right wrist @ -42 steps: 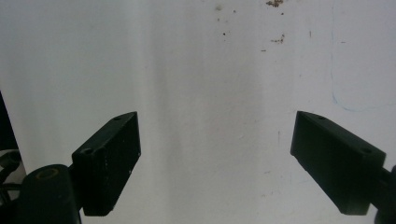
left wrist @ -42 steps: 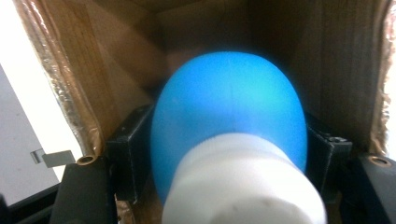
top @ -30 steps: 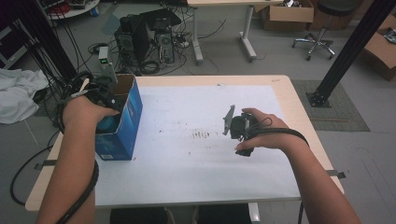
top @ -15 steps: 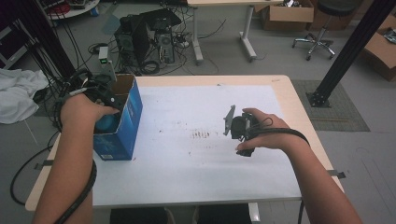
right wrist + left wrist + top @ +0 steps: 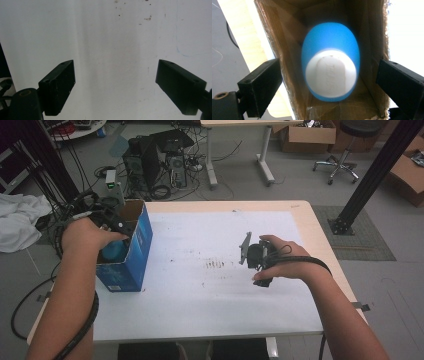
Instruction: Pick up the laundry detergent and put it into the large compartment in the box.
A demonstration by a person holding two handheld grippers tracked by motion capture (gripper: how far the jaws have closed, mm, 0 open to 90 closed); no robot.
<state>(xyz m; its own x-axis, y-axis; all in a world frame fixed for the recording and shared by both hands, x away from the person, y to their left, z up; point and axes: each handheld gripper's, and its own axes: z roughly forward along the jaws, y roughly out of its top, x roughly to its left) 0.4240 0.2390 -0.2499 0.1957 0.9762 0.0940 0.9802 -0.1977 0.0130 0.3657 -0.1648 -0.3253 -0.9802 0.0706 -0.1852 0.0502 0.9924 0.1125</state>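
A: Table (image 5: 210, 320) w/ white sheet; blue box (image 5: 131, 265) at its left edge. Any change vs. 1 s ago?

B: Little. Left gripper (image 5: 329, 82) has crept slightly along the box mouth; jaws spread wide, straddling the box walls, nothing grasped. Blue bottle (image 5: 331, 67) lies inside, directly ahead, betw. the jaws.

A: Right gripper (image 5: 252, 254)?

B: Unmoved, jaws apart, bare sheet ahead. Prob. bottle pickup is next; not begun.
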